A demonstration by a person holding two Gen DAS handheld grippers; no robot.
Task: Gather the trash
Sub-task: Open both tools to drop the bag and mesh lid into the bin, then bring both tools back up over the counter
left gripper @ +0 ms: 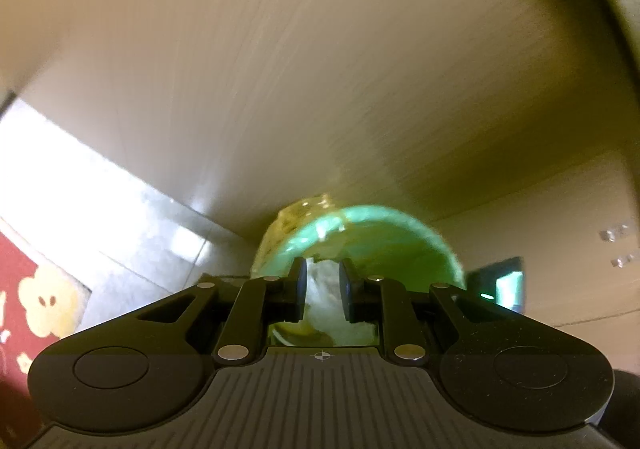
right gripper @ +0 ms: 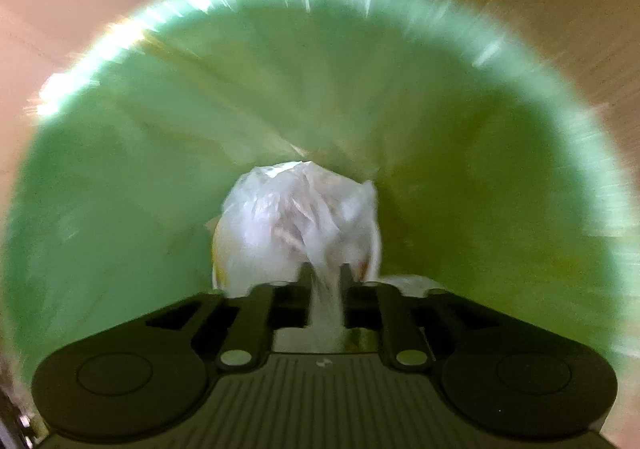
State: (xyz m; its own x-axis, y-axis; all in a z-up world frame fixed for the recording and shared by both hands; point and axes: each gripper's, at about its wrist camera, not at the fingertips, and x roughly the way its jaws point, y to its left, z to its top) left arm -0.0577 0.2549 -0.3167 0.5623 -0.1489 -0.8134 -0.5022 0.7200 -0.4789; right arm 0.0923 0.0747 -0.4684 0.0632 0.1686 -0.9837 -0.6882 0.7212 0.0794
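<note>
Bins (right gripper: 120,169) — 1; crumpled bags (right gripper: 296,217) — 1

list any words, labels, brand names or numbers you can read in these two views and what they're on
None can be read in either view.
Green trash bag: plain, no print visible.
White crumpled plastic: no lettering can be made out; blurred.
Red mat: pale flower pattern only, no words.
Small lit screen: too blurred to read.
</note>
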